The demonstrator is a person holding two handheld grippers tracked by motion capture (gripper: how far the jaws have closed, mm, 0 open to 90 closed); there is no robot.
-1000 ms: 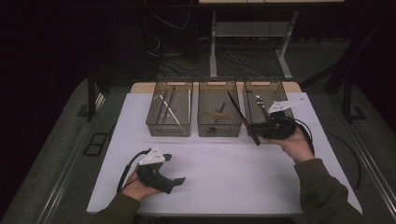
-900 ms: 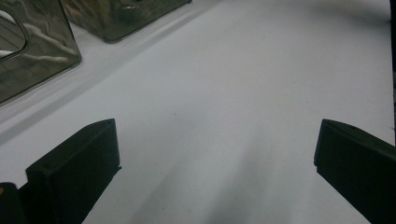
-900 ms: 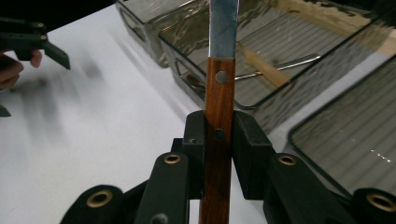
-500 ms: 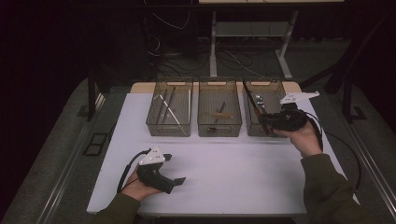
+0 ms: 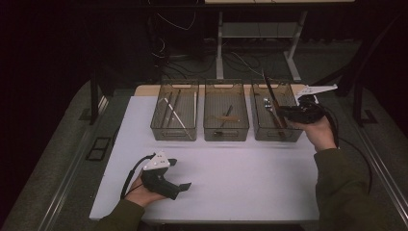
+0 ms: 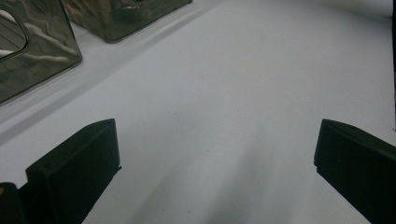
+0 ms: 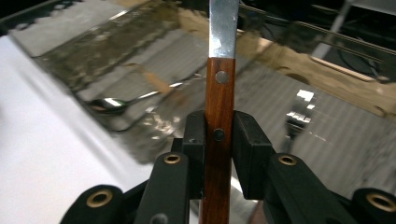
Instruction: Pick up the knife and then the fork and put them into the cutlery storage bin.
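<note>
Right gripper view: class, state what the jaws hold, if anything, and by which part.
A knife with a wooden handle, clamped by the handle at its lower rivet; the metal blade points away beyond the jaws.

knife blade [image 7: 223, 25]: tip cut off by the top edge, right gripper view
far bins [image 7: 140, 60]: blurred, contents unclear
left bin [image 6: 28, 51]: cut off at the left edge

Three clear bins in a row on white table [image 5: 231, 187]: left bin [image 5: 174, 111] with sticks, middle bin [image 5: 226, 111] with utensils, both left of right gripper.
</note>
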